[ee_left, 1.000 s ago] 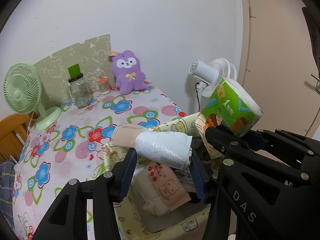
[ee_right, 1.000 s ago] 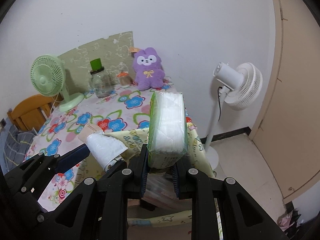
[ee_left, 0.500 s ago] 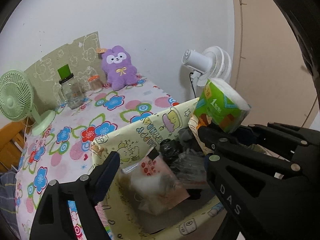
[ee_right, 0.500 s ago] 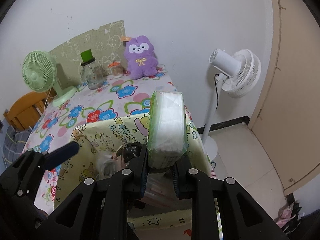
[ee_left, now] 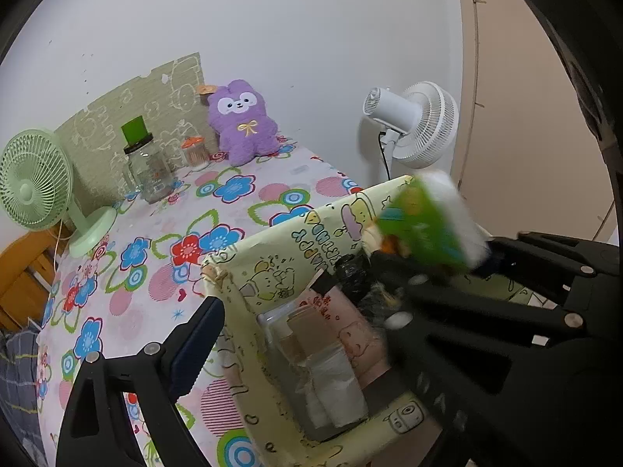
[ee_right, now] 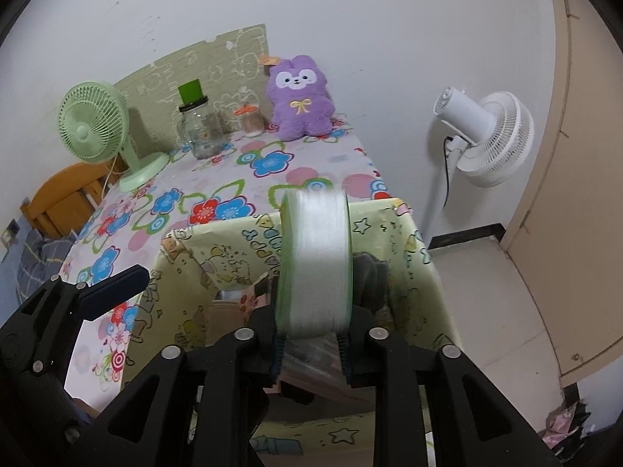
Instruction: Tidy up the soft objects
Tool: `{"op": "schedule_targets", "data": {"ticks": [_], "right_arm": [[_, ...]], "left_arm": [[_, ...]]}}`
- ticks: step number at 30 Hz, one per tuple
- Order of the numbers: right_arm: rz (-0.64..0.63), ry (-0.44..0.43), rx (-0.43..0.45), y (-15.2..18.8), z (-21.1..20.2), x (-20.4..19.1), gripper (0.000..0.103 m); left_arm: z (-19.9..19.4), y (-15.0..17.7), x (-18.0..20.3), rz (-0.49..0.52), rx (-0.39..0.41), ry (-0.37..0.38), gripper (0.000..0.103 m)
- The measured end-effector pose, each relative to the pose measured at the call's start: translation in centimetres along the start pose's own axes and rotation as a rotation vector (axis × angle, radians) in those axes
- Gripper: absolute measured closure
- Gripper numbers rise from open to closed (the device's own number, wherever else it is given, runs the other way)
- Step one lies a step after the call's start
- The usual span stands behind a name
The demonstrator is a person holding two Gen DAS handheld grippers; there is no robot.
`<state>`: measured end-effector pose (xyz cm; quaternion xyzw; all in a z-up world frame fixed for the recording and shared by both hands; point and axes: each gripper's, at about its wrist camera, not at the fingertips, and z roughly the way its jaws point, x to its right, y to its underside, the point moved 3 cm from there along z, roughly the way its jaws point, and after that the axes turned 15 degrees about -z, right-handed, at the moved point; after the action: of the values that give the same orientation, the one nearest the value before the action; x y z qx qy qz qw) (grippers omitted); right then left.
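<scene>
right wrist view: the right gripper (ee_right: 311,344) tilts down over the pale yellow cartoon-print fabric bin (ee_right: 424,272), jaws opening — the blurred green-wrapped tissue pack (ee_right: 315,257) sits between them, contact unclear. left gripper (ee_left: 311,307) angles down over the same bin, jaws opening wide, empty — the white wrapped roll (ee_left: 338,389) lies inside.

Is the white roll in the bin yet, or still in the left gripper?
In the bin. The white roll lies inside the yellow bin, and the left gripper is opening with nothing between its jaws.
</scene>
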<state>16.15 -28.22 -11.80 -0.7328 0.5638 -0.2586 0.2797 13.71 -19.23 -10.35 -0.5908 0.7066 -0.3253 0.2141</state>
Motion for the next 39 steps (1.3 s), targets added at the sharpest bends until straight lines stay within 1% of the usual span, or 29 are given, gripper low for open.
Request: {"op": "schedule_targets", "data": {"ticks": [1, 3, 6, 7, 10, 18, 26, 35, 39], "right_arm": [[0.003, -0.005, 0.004, 0.0, -0.1, -0.2, 0.05], [0.001, -0.006, 0.022, -0.2, -0.3, -0.5, 0.038], [-0.011, -0.002, 0.041, -0.4, -0.8, -1.2, 0.035], [-0.012, -0.004, 0.046, -0.5, -0.9, -1.5, 0.031], [-0.018, 0.001, 0.062, -0.7, -1.4, -2.1, 0.024], [-0.044, 0.023, 0.102, -1.4, -2.6, -3.8, 0.017], [-0.06, 0.031, 0.132, -1.7, -4.0, -5.8, 0.015], [-0.082, 0.031, 0.171, -2.5, -6.1, -8.3, 0.014], [-0.085, 0.032, 0.192, -2.7, -7.0, -9.5, 0.009]], "left_arm": [[-0.1, 0.0, -0.2, -0.004, 0.002, -0.001, 0.007], [-0.4, 0.0, -0.6, -0.016, 0.007, -0.001, 0.007], [-0.7, -0.1, -1.2, -0.032, 0.013, -0.008, 0.006], [-0.8, -0.1, -1.5, -0.038, 0.014, -0.012, 0.006], [-1.1, -0.1, -2.1, -0.055, 0.017, -0.012, 0.005], [-2.6, -0.1, -3.8, -0.088, 0.045, -0.013, 0.004], [-4.2, 0.2, -5.4, -0.116, 0.068, -0.019, 0.004], [-6.6, 0.1, -7.7, -0.157, 0.114, -0.04, 0.003], [-8.0, 0.2, -8.9, -0.176, 0.14, -0.056, 0.003]]}}
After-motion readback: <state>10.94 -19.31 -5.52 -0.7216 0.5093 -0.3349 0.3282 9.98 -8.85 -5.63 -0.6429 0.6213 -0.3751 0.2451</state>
